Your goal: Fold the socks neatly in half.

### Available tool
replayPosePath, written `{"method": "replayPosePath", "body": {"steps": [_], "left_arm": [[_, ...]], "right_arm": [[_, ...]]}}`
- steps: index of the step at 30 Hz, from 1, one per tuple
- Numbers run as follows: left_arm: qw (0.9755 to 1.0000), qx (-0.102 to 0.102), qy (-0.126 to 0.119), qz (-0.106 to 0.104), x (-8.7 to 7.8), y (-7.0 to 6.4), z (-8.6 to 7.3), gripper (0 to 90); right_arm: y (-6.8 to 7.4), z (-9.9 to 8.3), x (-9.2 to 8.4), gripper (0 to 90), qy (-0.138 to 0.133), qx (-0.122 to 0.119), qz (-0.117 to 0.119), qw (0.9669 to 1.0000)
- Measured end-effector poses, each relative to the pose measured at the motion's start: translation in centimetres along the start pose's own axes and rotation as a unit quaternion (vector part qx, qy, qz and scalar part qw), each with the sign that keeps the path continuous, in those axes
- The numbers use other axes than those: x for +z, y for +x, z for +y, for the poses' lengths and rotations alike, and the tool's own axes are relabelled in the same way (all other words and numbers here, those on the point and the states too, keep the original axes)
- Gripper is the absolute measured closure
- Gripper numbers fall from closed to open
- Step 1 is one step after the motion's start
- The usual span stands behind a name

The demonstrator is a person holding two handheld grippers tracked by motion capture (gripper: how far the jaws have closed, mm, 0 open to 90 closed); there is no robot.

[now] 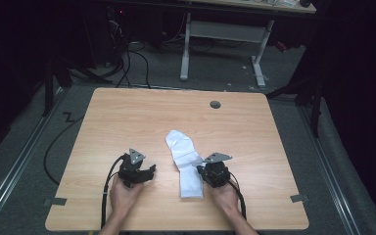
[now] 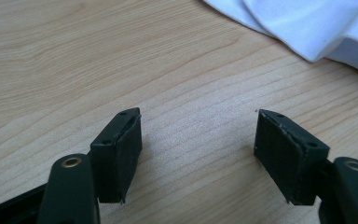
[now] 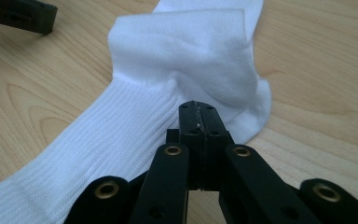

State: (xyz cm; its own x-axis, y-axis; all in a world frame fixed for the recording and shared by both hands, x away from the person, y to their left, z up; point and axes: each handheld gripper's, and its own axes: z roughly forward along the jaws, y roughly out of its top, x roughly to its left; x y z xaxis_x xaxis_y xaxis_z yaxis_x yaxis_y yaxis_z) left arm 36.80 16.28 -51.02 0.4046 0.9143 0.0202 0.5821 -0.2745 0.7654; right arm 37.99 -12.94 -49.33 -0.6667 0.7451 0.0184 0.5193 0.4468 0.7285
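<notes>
One white sock (image 1: 186,164) lies limp, light and foldable on the tabletop (image 1: 127,117); right claw (image 3: 199,112) is closed at its heel fold, left claw (image 2: 198,140) wide and empty; pinch a doubled edge.

Two hand-held grippers, one per hand. Left gripper (image 1: 152,170): black body, topped by a grey three-cornered plate (image 1: 136,156) with small holes; a black cable (image 1: 108,183) loops back along the forearm. Right gripper (image 1: 199,169): same black build, grey plate (image 1: 218,157), black cable (image 1: 240,198). Each jaw is a flat black bar ending in a rectangular block with a ribbed pad (image 2: 279,154) and small screw holes. Brass-coloured rivets (image 3: 173,150) mark the linkage pivots. Forearms are bare, without sleeves.
</notes>
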Motion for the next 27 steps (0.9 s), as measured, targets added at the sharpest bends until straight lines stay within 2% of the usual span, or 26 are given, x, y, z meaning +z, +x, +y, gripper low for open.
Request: {"method": "replayPosePath", "body": {"steps": [3,4,9,11,13,14,16,17,20,24,27], "left_arm": [[1.0,0.0,0.0,0.0,0.0,0.0,0.0,32.5],[1.0,0.0,0.0,0.0,0.0,0.0,0.0,32.5],[1.0,0.0,0.0,0.0,0.0,0.0,0.0,32.5],[1.0,0.0,0.0,0.0,0.0,0.0,0.0,32.5],[1.0,0.0,0.0,0.0,0.0,0.0,0.0,32.5],[1.0,0.0,0.0,0.0,0.0,0.0,0.0,32.5],[1.0,0.0,0.0,0.0,0.0,0.0,0.0,32.5],[1.0,0.0,0.0,0.0,0.0,0.0,0.0,32.5],[1.0,0.0,0.0,0.0,0.0,0.0,0.0,32.5],[1.0,0.0,0.0,0.001,0.0,0.0,0.0,32.6],[1.0,0.0,0.0,0.001,0.0,0.0,0.0,32.6]], "right_arm": [[-0.1,0.1,-0.3,90.0,-0.004,0.0,-0.008,1.0],[-0.4,0.2,-0.3,89.8,-0.006,0.006,-0.018,0.9998],[-0.8,1.1,0.0,67.8,-0.017,0.022,-0.04,0.9988],[-1.0,1.3,0.3,65.0,-0.018,0.027,-0.043,0.9985],[-1.1,1.5,0.7,66.4,-0.013,0.028,-0.041,0.9987],[-1.2,1.5,0.8,71.1,-0.011,0.028,-0.039,0.9988],[-1.3,1.6,0.9,86.6,-0.013,0.022,-0.027,0.9993],[-1.2,1.7,0.7,89.8,-0.015,0.018,-0.024,0.9994],[-1.0,2.0,0.0,90.0,-0.02,0.004,-0.017,0.9996],[-1.2,2.3,-0.9,89.8,-0.028,0.004,-0.024,0.9993],[-1.7,2.2,-0.7,74.3,-0.03,0.017,-0.03,0.9989]]}}
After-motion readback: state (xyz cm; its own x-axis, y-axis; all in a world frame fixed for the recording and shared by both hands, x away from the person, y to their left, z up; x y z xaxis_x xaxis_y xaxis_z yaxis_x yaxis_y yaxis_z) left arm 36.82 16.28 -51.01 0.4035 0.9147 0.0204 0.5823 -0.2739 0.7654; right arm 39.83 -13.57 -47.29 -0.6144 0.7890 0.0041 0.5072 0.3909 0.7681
